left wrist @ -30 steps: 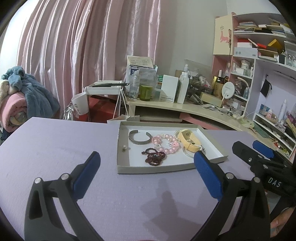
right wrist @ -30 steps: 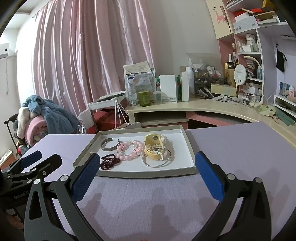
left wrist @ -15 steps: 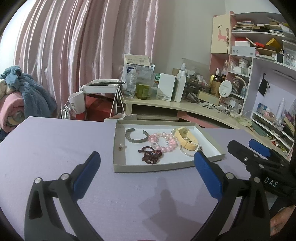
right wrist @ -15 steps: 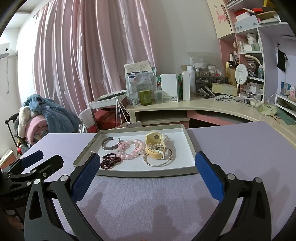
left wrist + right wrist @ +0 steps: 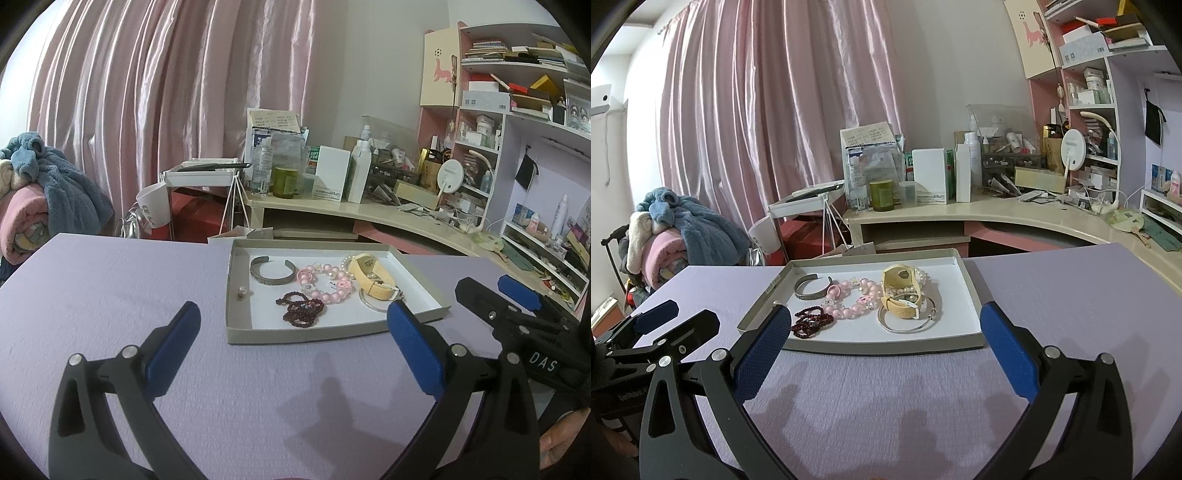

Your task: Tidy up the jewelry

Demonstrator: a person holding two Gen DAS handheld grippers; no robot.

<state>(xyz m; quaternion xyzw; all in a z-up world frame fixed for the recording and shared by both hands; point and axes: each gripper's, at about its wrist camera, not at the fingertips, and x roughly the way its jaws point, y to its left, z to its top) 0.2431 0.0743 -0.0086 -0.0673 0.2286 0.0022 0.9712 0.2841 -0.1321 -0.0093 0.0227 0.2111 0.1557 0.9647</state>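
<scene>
While both my tongs, the left gripper (image 5: 291, 347) and the right gripper (image 5: 882, 347), hang wide and empty above the lilac textured tabletop (image 5: 110, 288), the only change over the last second is a small drift of the left view, bringing the shallow grey cardboard tray (image 5: 332, 334) a touch nearer. The jewelry lies as it did inside that tray: silver cuff bangle (image 5: 272, 271), pink bead bracelet (image 5: 325, 284), dark red bead strand (image 5: 302, 313), cream leather band (image 5: 899, 291) and thin silver hoop (image 5: 907, 321) bunched loosely together, which fits either pieces gathered in or pieces waiting to be sorted. Beyond stand pink curtains (image 5: 768, 129), a cluttered cream desk (image 5: 997, 214) and crowded shelves (image 5: 517, 110).
</scene>
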